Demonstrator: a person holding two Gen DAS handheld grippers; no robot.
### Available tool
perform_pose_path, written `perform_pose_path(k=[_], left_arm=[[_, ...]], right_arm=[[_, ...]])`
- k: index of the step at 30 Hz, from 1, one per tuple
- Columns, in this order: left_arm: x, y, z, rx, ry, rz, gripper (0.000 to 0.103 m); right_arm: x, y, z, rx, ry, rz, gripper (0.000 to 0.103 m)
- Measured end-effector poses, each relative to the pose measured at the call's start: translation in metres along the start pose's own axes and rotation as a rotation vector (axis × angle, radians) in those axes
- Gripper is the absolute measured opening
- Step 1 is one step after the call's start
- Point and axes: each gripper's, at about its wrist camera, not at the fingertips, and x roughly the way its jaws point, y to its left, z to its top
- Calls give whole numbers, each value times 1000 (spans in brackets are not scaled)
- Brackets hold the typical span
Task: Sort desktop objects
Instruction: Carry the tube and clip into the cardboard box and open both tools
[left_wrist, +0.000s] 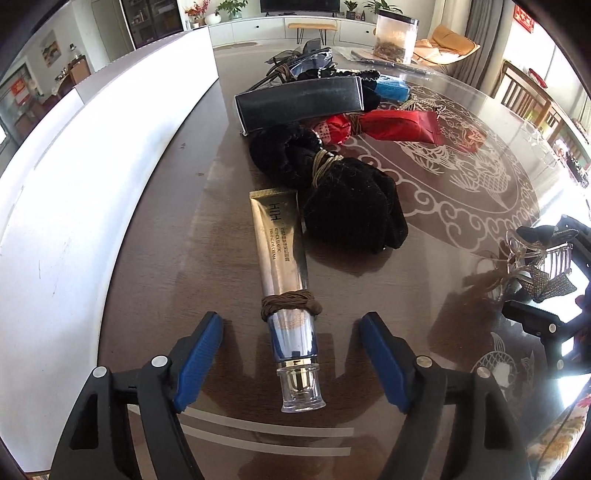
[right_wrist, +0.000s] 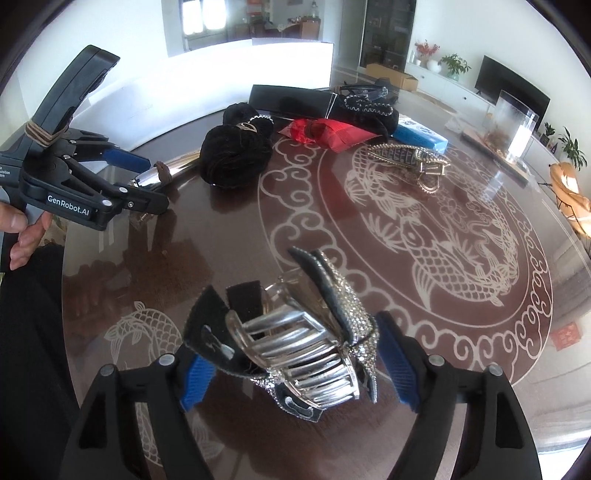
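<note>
A gold and silver cream tube (left_wrist: 284, 280) with a brown hair tie round it lies on the glass table, its clear cap between my left gripper's (left_wrist: 291, 354) open blue fingers, not touched. Black scrunchies (left_wrist: 332, 184) lie just beyond the tube. My right gripper (right_wrist: 291, 354) is closed on a rhinestone bow hair claw (right_wrist: 314, 339), held just above the table; the claw also shows in the left wrist view (left_wrist: 535, 258). The left gripper shows in the right wrist view (right_wrist: 144, 173) at the far left, around the tube (right_wrist: 173, 170).
A white box (left_wrist: 92, 177) runs along the left. Behind lie a black box (left_wrist: 299, 99), red packets (left_wrist: 388, 125), a blue pack (right_wrist: 421, 136), a gold hair claw (right_wrist: 410, 158), dark hair accessories (right_wrist: 365, 103) and a clear jar (right_wrist: 513, 125).
</note>
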Motion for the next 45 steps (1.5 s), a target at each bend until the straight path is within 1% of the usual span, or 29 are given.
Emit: perform_pose_path(k=[1,2,3,5,9,13,15,22,26,27,29,32,35,38,40,42,43,44,45], left_arm=[[-3,-3,1,5,-15,-2,37],[-4,-5,2,11,-21,18,29],[-5,-6,3,12,-20,21,29],[-12,-5,-1,0,-49,-1,28],[-36,10,-11,-73,-114,-93,28],[-70,32,-25,-132,-177,-125,28],[-84,42,-22,-159,-214,-134,28],[-140,91,-27,-221,-330,-129,28],[-176,129,-31,-280,-401,-122,28],[-182,141,-30,-294,-414,-112,28],[-192,167,-25,-316,-430,-61,28],[-186,214,-15,-373,-410,-9,28],[-165,257,-8,-425,-356,54,28],[-130,289,1,-459,-274,88,28],[-106,303,6,-466,-209,88,29],[-86,313,7,-478,-143,90,30],[-78,318,8,-488,-116,94,32],[-71,321,8,-495,-89,97,36],[-66,324,8,-502,-72,106,50]], right_arm=[[-2,-4,0,16,-9,9,53],[-4,-6,0,31,-9,19,53],[-7,-8,1,41,-9,19,53],[-19,-7,4,45,-24,26,52],[-44,-1,11,35,-49,26,52],[-54,1,25,61,-62,49,52],[-56,5,38,72,-77,73,52],[-64,43,106,-2,-158,113,52],[-69,74,152,-52,-207,152,52],[-69,83,166,-60,-216,167,52],[-65,103,197,-78,-235,202,52],[-51,139,246,-122,-244,251,52],[-21,176,292,-148,-226,296,52],[23,210,324,-175,-167,310,52],[53,225,337,-180,-111,315,52],[82,235,342,-178,-47,326,53],[94,238,344,-175,-14,322,56],[105,240,344,-171,11,309,68],[113,240,344,-165,27,310,80]])
